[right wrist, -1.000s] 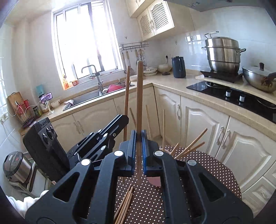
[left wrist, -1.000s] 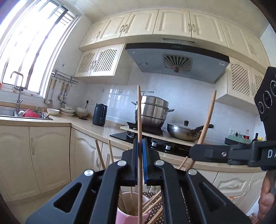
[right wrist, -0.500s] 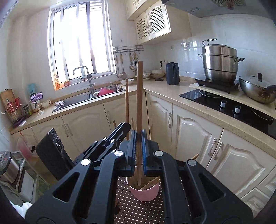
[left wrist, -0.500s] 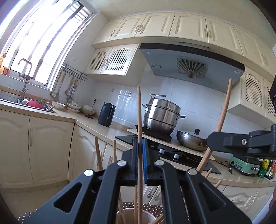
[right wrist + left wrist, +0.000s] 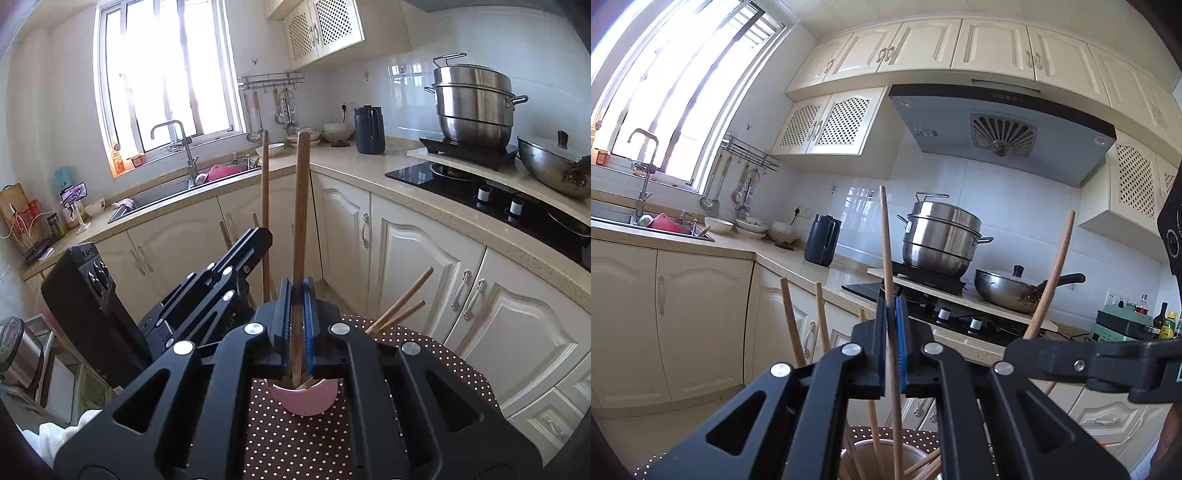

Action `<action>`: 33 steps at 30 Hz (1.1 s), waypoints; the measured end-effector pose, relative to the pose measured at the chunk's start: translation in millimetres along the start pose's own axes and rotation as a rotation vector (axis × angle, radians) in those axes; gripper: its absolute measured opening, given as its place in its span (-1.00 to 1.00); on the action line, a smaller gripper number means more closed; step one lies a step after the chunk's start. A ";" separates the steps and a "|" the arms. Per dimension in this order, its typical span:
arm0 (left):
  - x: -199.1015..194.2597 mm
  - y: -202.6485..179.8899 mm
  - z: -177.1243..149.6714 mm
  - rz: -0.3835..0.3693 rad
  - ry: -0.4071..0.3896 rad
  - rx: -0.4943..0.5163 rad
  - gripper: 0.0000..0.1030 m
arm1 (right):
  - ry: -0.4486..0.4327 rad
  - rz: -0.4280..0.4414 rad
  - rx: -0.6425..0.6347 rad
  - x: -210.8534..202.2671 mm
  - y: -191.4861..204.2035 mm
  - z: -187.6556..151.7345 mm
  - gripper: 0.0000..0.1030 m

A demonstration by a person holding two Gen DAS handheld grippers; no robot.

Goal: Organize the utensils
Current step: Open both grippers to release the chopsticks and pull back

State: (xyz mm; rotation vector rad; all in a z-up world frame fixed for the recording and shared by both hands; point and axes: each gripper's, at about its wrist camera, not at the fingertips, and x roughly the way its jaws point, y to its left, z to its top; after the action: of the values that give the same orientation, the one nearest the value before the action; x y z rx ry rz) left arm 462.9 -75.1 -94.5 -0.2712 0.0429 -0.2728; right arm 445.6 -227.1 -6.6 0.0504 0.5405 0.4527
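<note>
The left gripper has its jaws closed on a thin wooden chopstick, held upright with its lower end down inside the pink cup. The right gripper has its jaws clamped on a thicker, darker wooden stick, also near upright, its foot reaching the cup's mouth. In the right wrist view the cup sits just below the jaws on a brown polka-dot cloth, with more chopsticks already leaning out to the left and right of it. Beyond, on the far side, a kitchen counter carries a dark kettle and a steel steamer pot. Both sticks look light, stiff and smooth, so a pinch near the middle keeps them from swinging; gripped too loosely they could slide down through the pads. The cup seems light and, crowded with leaning sticks, may tip if nudged sideways
</note>
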 end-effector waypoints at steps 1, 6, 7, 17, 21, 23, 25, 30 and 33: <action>0.4 0.9 0.0 0.002 0.003 -0.002 -0.90 | 0.007 0.001 0.006 2.0 -1.6 -0.7 -0.87; 1.6 0.9 -5.9 -0.004 0.041 0.003 -0.90 | 0.025 0.009 0.020 5.9 -4.9 -6.5 -0.87; 0.2 -0.5 -9.4 0.001 0.045 0.023 -0.90 | 0.029 0.008 0.019 6.7 -5.2 -7.5 -0.87; -15.5 3.9 -9.2 -0.002 0.109 0.036 -0.40 | 0.044 0.003 0.045 16.2 -6.5 -16.0 -0.86; -28.0 8.0 -2.9 0.015 0.124 0.045 -0.26 | 0.046 0.002 0.060 18.5 -5.3 -18.5 -0.84; -31.8 9.0 -1.0 0.023 0.151 0.058 -0.15 | 0.046 -0.003 0.066 19.2 -4.8 -19.1 -0.83; -37.1 10.9 1.3 0.020 0.176 0.065 -0.03 | 0.048 0.006 0.082 19.5 -5.1 -20.1 -0.82; -52.3 18.4 6.6 0.078 0.216 0.104 0.17 | 0.061 0.011 0.116 23.0 -2.9 -23.1 -0.56; -58.7 23.7 11.4 0.102 0.246 0.126 0.18 | 0.059 0.007 0.135 22.2 2.0 -22.6 -0.41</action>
State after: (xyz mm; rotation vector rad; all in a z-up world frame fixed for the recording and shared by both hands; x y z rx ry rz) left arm 413.5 -34.3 -89.6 -0.1087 0.2812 -0.2058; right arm 450.3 -217.4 -36.5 0.1688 0.6287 0.4249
